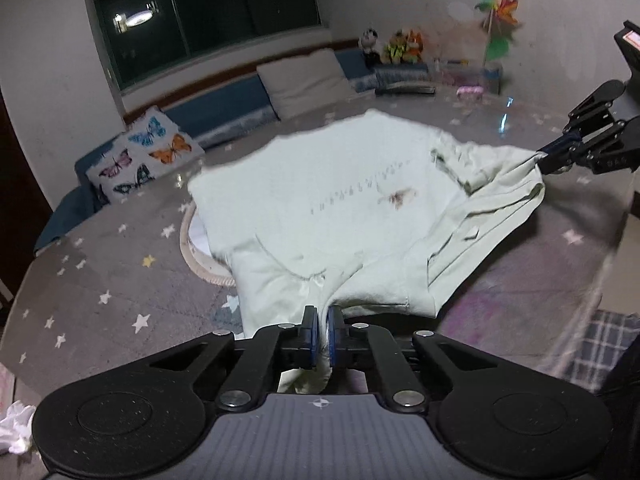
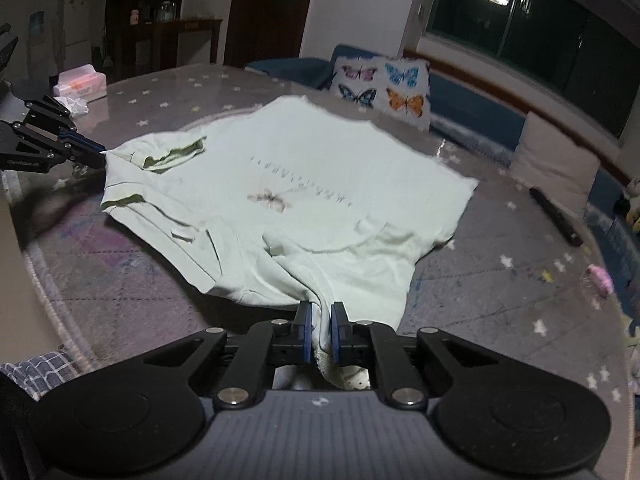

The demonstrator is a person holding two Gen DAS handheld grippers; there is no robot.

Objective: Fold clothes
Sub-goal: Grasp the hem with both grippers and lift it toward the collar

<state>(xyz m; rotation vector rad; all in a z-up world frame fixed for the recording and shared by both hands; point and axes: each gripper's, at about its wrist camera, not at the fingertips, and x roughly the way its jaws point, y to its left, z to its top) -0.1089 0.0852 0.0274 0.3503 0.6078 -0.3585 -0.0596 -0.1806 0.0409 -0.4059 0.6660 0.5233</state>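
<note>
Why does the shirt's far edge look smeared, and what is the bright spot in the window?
Left wrist view: the shirt blurs at its far edge, while the left claw gripping it stays sharp; the window reflects a lamp. Right wrist view: same blur and lamp glare; fisheye curves the table.

Grey star-print cover [image 1: 100, 280] is spanning the surface. Butterfly cushion [image 2: 382, 86] is leaning against the blue bench back under a dark window [image 1: 200, 12]. Beige pillow [image 1: 304, 80] is sitting further along the bench. Tissue box [image 2: 80, 82] is resting near the far edge, crumpled tissue [image 2: 74, 106] just beside it. Paper pinwheel [image 1: 500, 16] is standing against the wall.
</note>
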